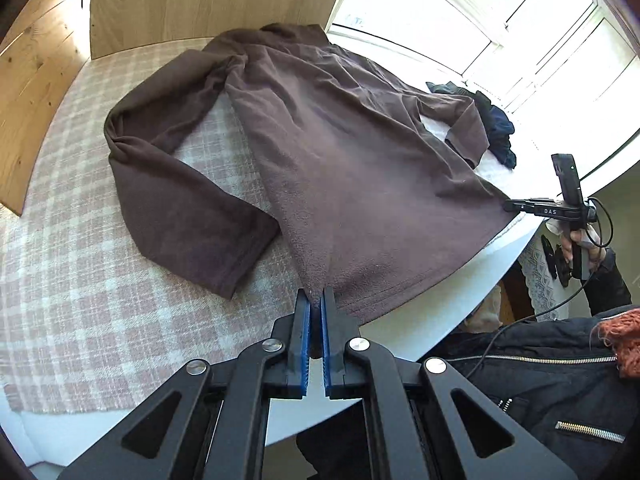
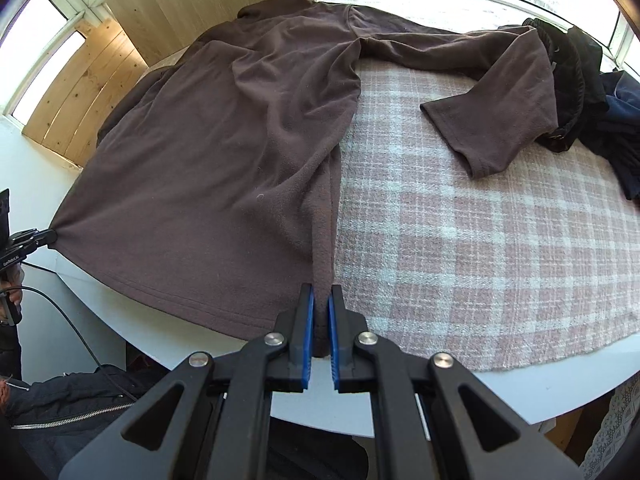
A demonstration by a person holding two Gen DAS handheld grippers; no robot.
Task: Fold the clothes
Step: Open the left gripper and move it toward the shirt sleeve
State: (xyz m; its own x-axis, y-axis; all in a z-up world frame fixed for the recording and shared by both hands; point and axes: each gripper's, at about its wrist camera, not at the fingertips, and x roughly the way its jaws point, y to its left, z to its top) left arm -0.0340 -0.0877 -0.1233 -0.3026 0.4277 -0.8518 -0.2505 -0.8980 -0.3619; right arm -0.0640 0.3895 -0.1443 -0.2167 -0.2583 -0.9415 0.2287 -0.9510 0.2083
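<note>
A brown fleece top [image 1: 340,152] lies spread on a pink-and-white checked blanket [image 1: 80,280] that covers a pale round table [image 2: 520,392], its collar toward the window and both long sleeves bent back toward the near edge. No container is in view; a heap of dark clothes [image 2: 592,92] sits at the far right of the blanket, touching one sleeve's elbow. The left gripper [image 1: 316,300] points steeply down and is closed on one bottom corner of the top's hem, fabric pinched between its blue ribbed pads [image 1: 306,328]. The right gripper [image 2: 319,300] is likewise clamped on the other hem corner, the hem drawn fairly taut between the two. The fleece looks soft and napped, with a stitched hem; the blanket seems coarsely woven. A dark zipped jacket [image 1: 540,364] shows below the table edge
</note>
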